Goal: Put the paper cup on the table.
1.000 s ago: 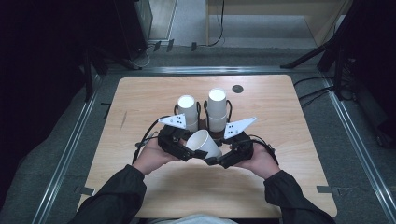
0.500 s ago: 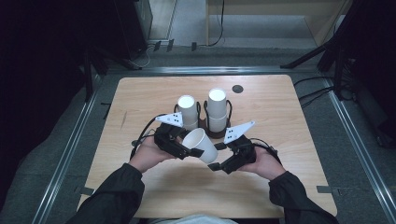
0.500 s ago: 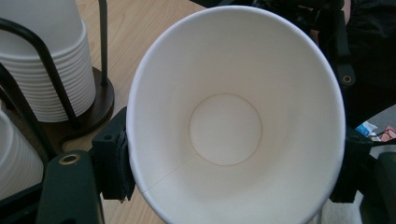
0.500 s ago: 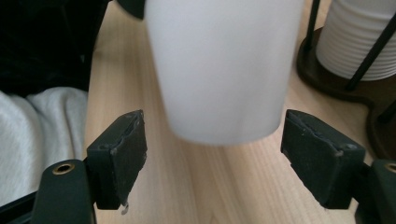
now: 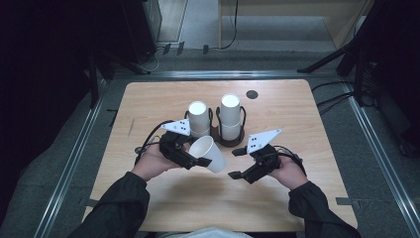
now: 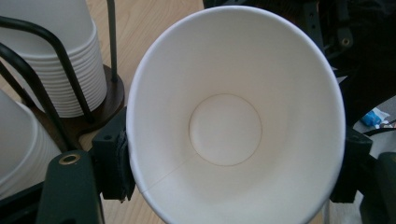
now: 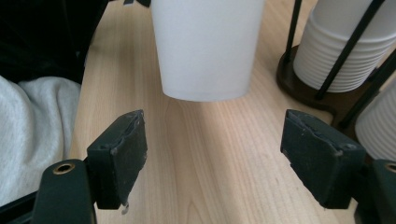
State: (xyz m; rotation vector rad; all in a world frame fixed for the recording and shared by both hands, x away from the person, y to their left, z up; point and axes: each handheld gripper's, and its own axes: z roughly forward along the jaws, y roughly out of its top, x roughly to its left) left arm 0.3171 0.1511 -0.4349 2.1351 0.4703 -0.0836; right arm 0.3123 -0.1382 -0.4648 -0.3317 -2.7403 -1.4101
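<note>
While your left gripper [image 5: 195, 161] stays clamped on the white paper cup [image 5: 209, 153] at its rim, your right gripper [image 5: 236, 163] hangs just beside its base, jaws apart and empty.

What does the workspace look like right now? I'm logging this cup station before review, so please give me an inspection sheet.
Surface: light wooden table, small dark disc near its far edge.
Job's things: one white paper cup held tilted above the table; two stacks of cups upside down in a dark wire holder.
Clutter: nothing seen.
Grippers: left tongs clamp the cup at its rim; right tongs open, near the cup's base, not touching.
Cables: black cable trails from the left tongs; more lie on the floor.
Surroundings: grey floor, metal rails, dark stands.
</note>
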